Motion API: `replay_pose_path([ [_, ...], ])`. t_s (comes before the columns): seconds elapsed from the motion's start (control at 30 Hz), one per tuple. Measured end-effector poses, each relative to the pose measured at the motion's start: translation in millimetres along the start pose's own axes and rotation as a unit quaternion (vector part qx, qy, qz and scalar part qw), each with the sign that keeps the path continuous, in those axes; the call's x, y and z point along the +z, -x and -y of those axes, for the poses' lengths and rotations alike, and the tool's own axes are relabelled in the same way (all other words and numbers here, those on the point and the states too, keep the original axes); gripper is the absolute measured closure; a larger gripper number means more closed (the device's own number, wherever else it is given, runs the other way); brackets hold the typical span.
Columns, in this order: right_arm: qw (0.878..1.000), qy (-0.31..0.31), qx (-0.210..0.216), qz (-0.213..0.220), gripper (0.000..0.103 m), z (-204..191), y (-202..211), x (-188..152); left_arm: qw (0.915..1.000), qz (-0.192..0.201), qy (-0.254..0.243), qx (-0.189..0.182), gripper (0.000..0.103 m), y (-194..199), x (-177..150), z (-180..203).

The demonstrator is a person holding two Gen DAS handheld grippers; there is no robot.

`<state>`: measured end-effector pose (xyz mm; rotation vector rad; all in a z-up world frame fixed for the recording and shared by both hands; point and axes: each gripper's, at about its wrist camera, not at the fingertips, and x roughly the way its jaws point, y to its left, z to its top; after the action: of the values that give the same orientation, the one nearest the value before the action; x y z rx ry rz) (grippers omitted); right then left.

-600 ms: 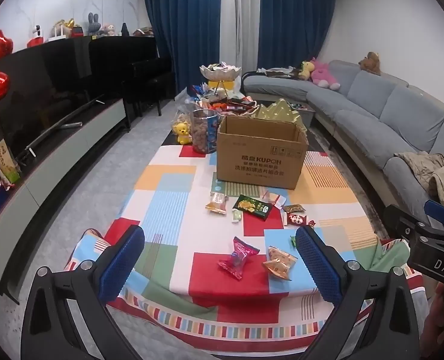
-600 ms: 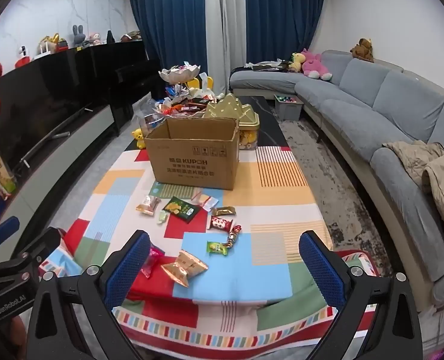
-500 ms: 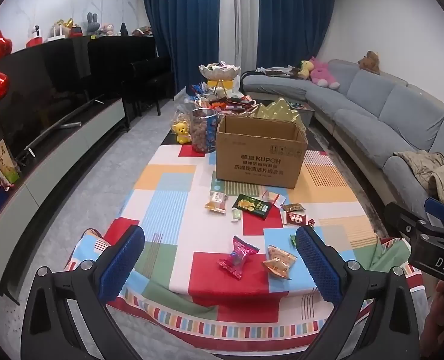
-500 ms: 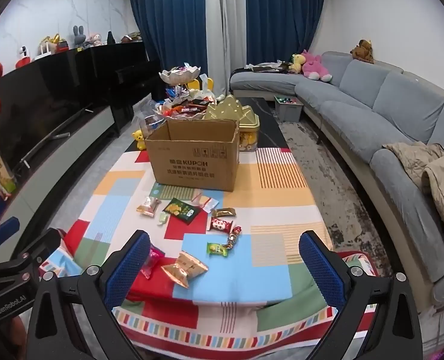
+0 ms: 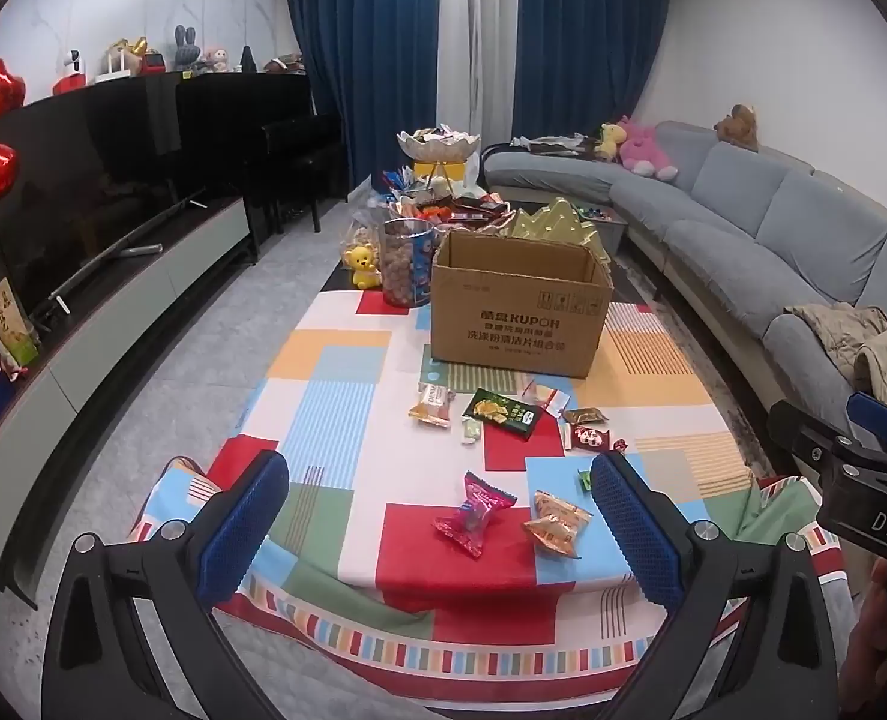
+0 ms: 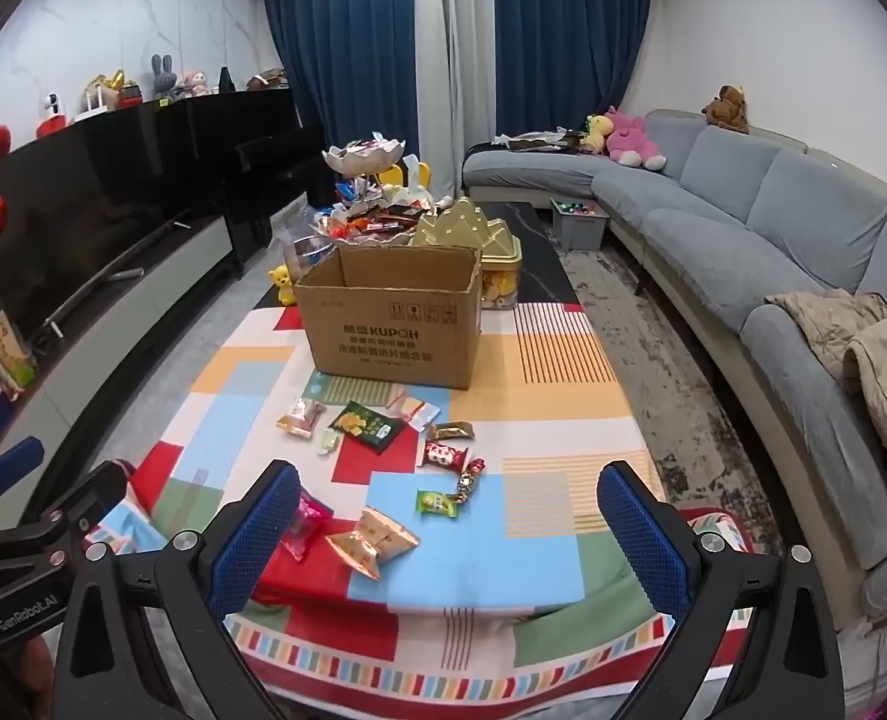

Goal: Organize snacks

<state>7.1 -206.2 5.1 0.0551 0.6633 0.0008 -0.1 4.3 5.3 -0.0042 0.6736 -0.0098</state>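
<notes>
Two grippers are hovering above the near edge of a low table draped in a patchwork cloth (image 5: 335, 420). The left gripper (image 5: 440, 531) is holding its blue pads (image 5: 242, 531) spread wide with nothing between them, and the right gripper (image 6: 449, 540) is standing equally wide and empty.

Several loose snacks are lying on the cloth. In the left wrist view, a pink wrapped candy (image 5: 473, 513) is sitting almost dead centre between the fingers, and a gold crinkled packet (image 5: 554, 525) is lying just beside it at 3 o'clock. Further out at 12 o'clock, a dark green chip bag (image 5: 500, 413) is resting flat, with an orange-and-white bar (image 5: 431, 405) at its 9 o'clock and a small red wrapper (image 5: 590, 437) at its 4 o'clock. In the right wrist view, a small green sweet (image 6: 437, 503) is lying at 1 o'clock from the gold packet.

An open cardboard box (image 5: 518, 312) is standing upright at 12 o'clock beyond the snacks, apart from them. Behind it, a clear jar of snacks (image 5: 404, 264) and a yellow toy figure (image 5: 362, 264) are sitting at its 10 o'clock. A grey sofa (image 6: 773, 222) is running along the 3 o'clock side of the room.
</notes>
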Motion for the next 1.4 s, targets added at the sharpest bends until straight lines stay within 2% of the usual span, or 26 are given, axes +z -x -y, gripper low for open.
replay_pose_path([
  [1.4,1.000,0.005,0.003,0.008,0.002,-0.5,6.4,2.9,1.0000,0.000,0.002,-0.002,0.001,-1.4,-3.1,-1.3],
])
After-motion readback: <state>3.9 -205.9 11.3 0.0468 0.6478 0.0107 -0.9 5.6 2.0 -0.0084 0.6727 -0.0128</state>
